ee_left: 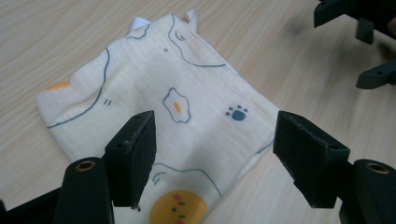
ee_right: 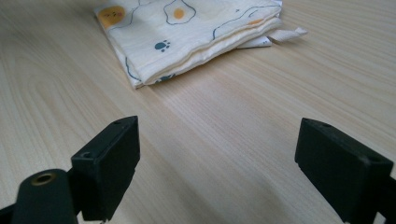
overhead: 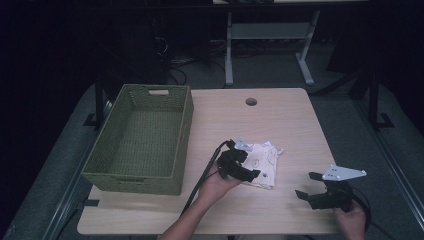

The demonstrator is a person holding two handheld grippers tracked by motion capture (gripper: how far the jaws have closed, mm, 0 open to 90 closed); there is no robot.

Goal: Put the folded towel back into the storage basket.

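In the high view the left gripper [overhead: 243,170] covers the near-left part of the folded cloth [overhead: 265,159], so only the cloth's far and right portions show there; in the left gripper view the cloth [ee_left: 187,126] runs off the bottom edge, cutting off a round orange face print; the room beyond the tabletop [overhead: 280,120] is too dark to make out; the cloth lies flat near the middle of the tabletop, to the right of the green woven basket [overhead: 141,142], its long axis on a diagonal, with a small tab [ee_right: 287,33] sticking out at one corner; it bears fried-egg and paw-print drawings but no readable writing; the left gripper's jaws stand spread over the cloth without pressing it; the right gripper [overhead: 311,186] rests well apart to the right, jaws spread, nothing between them.
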